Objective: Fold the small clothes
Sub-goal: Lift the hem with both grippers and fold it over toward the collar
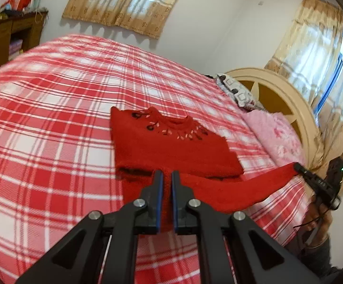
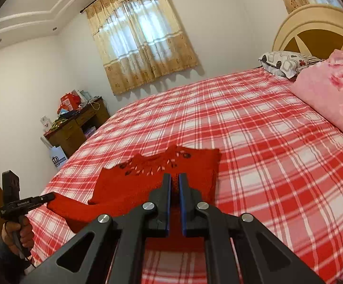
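A red knitted sweater [image 1: 171,146] with dark embroidery round the neck lies on the red-and-white checked bed [image 1: 53,94]. Its near hem is lifted off the cover and stretched between both grippers. In the left wrist view my left gripper [image 1: 167,174] is shut on one corner of the hem, and my right gripper [image 1: 298,166] pinches the other end at the far right. In the right wrist view my right gripper [image 2: 175,176] is shut on the sweater [image 2: 147,179] fabric, and my left gripper [image 2: 52,197], held by a hand, grips the hem at the lower left.
A pink flowered blanket [image 2: 332,94] and a patterned pillow [image 2: 282,64] lie by the cream headboard [image 2: 313,23]. A wooden dresser [image 2: 76,127] with clutter stands past the foot of the bed. Curtained windows are on the walls.
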The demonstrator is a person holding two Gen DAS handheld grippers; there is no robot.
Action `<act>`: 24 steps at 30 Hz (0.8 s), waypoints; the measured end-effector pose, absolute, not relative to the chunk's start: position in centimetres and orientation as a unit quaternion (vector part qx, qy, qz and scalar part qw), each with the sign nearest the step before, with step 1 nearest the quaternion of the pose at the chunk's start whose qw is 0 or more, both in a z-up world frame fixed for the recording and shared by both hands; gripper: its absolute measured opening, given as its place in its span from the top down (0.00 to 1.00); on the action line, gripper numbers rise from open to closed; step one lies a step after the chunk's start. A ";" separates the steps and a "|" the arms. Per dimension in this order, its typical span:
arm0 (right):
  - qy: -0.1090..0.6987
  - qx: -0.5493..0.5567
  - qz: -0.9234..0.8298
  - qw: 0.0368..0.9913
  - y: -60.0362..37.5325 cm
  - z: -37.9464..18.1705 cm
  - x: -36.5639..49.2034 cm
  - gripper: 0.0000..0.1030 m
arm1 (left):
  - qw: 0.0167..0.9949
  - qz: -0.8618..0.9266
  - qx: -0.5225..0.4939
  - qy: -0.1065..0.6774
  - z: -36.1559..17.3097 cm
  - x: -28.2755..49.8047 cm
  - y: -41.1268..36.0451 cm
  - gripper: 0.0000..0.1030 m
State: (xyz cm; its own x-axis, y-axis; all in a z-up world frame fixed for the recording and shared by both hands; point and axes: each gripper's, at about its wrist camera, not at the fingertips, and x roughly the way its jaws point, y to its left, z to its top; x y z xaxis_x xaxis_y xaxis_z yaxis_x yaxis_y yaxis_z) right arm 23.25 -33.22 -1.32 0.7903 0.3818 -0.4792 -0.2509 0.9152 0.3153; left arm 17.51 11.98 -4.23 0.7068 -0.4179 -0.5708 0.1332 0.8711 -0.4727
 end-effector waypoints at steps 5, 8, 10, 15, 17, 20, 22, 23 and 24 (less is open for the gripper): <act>0.276 0.121 0.161 0.940 -32.7 -0.9 26.0 0.94 | 0.898 -0.148 -0.220 0.353 -4.2 20.5 12.7 0.93; 0.279 0.110 0.155 0.941 -32.3 -0.9 27.5 0.94 | 0.898 -0.147 -0.225 0.348 -4.0 21.8 13.0 0.97; 0.285 0.105 0.152 0.941 -31.9 -1.1 28.5 0.94 | 0.901 -0.145 -0.221 0.345 -3.9 22.7 13.1 0.97; 0.307 0.100 0.142 0.936 -31.6 -2.5 31.5 0.94 | 0.898 -0.148 -0.223 0.350 -4.6 25.3 13.3 0.97; 0.319 0.103 0.136 0.932 -31.5 -3.5 32.7 0.94 | 0.896 -0.144 -0.220 0.357 -5.3 26.0 13.3 0.98; 0.334 0.107 0.132 0.927 -31.6 -5.0 33.9 0.94 | 0.905 -0.140 -0.180 0.358 -6.2 26.0 12.4 0.98; 0.337 0.105 0.132 0.926 -31.6 -5.6 34.2 0.94 | 0.900 -0.148 -0.159 0.377 -7.1 25.4 11.9 0.94; 0.338 0.102 0.132 0.926 -31.6 -5.8 34.4 0.94 | 0.893 -0.164 -0.154 0.389 -7.8 24.8 11.6 0.91; 0.339 0.099 0.132 0.926 -31.5 -6.0 34.4 0.94 | 0.889 -0.168 -0.149 0.398 -8.2 24.3 11.4 0.84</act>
State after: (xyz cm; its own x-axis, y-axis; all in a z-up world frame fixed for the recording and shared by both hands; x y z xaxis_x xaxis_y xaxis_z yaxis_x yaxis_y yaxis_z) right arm 34.43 -31.54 -5.99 0.7360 0.3113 -0.6011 -0.1770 0.9456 0.2730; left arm 24.30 11.37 -8.23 0.6259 -0.4182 -0.6583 0.1799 0.8988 -0.3998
